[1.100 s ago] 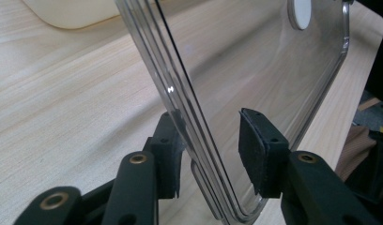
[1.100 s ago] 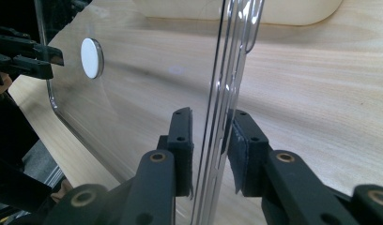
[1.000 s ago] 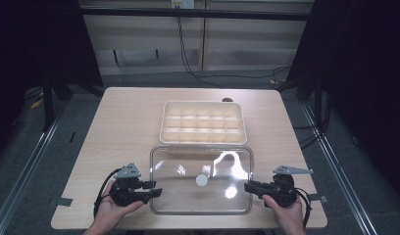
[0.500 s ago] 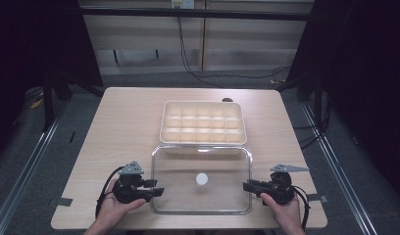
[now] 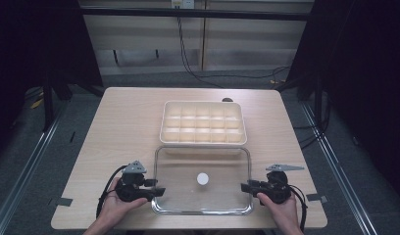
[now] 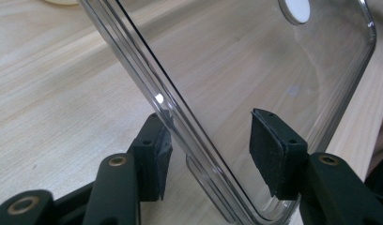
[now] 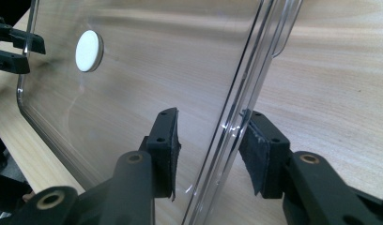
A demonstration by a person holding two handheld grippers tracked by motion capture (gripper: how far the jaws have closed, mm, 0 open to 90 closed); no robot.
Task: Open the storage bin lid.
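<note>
Fingers of our left gripper and right gripper, just opening, straddle the clear lid's edges unpressed in gripper views; from above it lies flat on bench before compartment tray.

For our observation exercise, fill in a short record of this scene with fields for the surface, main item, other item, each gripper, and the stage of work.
surface: light wooden table
main item: clear plastic rectangular lid with a small white round disc at its middle, lying flat on the table
other item: cream plastic compartment box, uncovered, just beyond the lid
left gripper: jaws have just been opening; lid's left edge between them, pads apart from it
right gripper: jaws have just been opening; lid's right edge between them, pads apart from it
stage: lid set down, being let go
</note>
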